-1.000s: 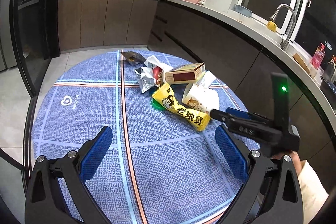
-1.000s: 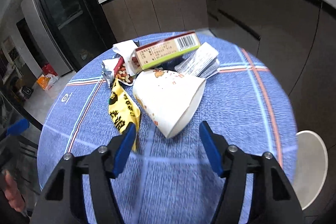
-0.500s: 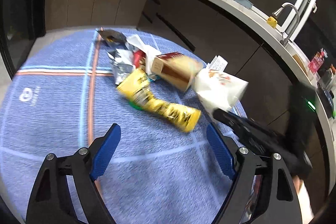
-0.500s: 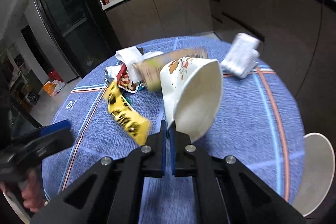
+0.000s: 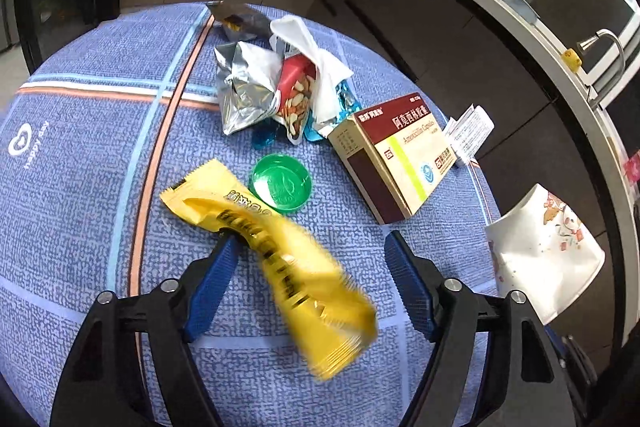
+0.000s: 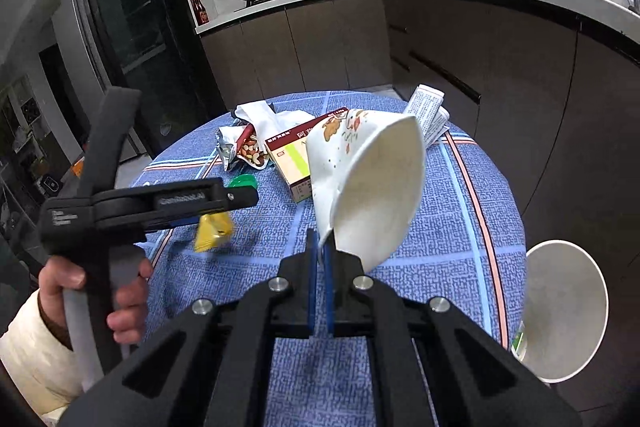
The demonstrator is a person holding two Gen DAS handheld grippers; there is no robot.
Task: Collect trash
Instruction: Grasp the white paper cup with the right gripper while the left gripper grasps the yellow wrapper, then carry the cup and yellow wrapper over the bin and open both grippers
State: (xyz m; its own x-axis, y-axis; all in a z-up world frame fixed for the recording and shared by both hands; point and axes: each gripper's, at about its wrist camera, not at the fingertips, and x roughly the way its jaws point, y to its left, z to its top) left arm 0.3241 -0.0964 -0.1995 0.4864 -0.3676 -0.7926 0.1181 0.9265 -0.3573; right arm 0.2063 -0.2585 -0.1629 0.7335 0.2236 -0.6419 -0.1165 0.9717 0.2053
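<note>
Blurred yellow wrapper (image 5: 280,259) hides left tool's (image 5: 310,247) grip.

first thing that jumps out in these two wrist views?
The crumpled white paper cup with cartoon print, pinched at its rim by the shut right gripper and lifted clear of the blue plaid tablecloth. Next, the blurred yellow snack wrapper lying between the fingers of the left gripper, whose jaws have just been closing but do not yet press on it.
</note>
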